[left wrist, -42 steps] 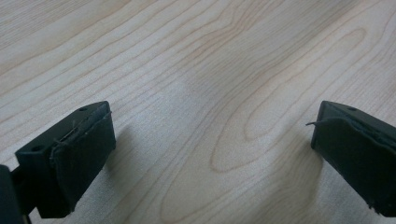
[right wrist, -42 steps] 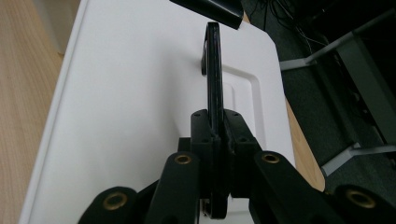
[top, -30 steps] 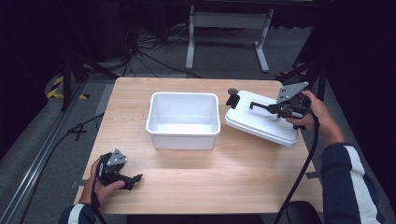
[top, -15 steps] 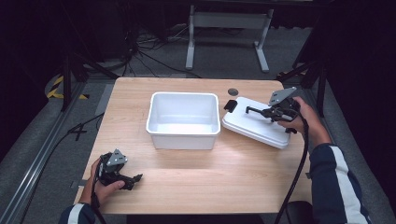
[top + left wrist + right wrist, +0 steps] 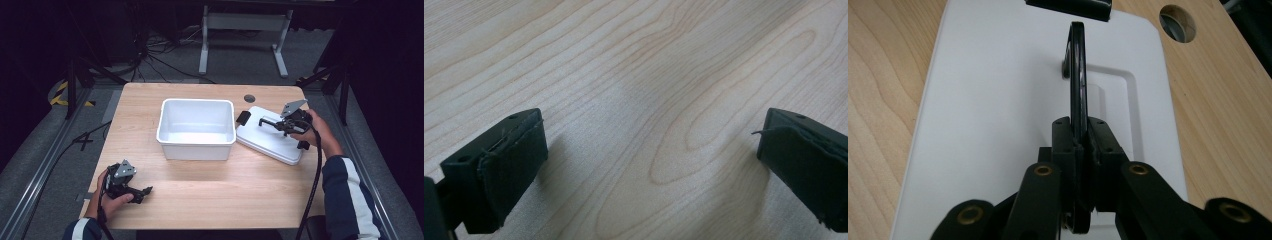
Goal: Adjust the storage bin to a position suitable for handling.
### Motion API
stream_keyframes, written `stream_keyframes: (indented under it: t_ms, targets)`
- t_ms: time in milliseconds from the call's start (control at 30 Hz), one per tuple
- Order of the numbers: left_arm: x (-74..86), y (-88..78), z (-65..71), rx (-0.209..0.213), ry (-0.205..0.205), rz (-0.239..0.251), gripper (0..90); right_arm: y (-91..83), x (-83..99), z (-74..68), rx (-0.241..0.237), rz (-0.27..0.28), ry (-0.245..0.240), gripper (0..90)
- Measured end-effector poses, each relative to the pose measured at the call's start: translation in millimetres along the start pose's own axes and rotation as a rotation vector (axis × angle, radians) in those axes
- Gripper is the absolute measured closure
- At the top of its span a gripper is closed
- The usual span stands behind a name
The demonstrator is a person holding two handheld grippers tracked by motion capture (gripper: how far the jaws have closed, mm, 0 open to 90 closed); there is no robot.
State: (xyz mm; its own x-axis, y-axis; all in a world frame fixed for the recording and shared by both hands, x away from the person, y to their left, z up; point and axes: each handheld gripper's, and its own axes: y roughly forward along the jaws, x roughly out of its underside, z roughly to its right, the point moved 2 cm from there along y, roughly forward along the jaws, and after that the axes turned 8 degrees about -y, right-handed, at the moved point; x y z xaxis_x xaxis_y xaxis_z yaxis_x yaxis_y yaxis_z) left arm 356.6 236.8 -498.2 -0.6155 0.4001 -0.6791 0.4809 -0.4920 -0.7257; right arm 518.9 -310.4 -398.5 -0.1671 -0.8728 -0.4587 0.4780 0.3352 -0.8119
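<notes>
The white tub (image 5: 196,128) stood empty mid-table while the right gripper (image 5: 278,123), clamped on the black handle (image 5: 1078,85) of the white lid (image 5: 272,140), held it just beside the tub, and the left gripper (image 5: 142,192) rested wide open.

No legible text, label, brand or number on any surface in view; white lid (image 5: 270,140), white tub (image 5: 196,128), wooden tabletop (image 5: 210,195) all unmarked; both grippers plain black, no lettering readable; only sign-like marking: yellow-and-black hazard striping (image 5: 62,95) on floor beyond tabletop's far left corner, carrying no words
</notes>
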Motion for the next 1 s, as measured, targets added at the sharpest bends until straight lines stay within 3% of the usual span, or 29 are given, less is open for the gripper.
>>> stream_keyframes:
  t_ms: [300,467,533,1000]
  targets:
    - [0.0,0.0,0.0,0.000,0.000,0.000,0.2,3.6,4.9,3.3,0.006,-0.007,0.028,81.8]
    - [0.3,0.0,0.2,0.004,-0.003,0.000,0.2,-1.1,2.3,5.2,0.016,0.047,0.053,76.0]
    - [0.2,0.2,-0.1,0.005,0.000,0.004,0.2,-4.3,0.8,4.2,-0.001,0.070,0.073,72.6]
    - [-0.1,-0.2,-1.2,0.021,0.009,-0.007,0.2,-19.7,-13.0,-12.2,0.001,0.129,0.103,60.2]
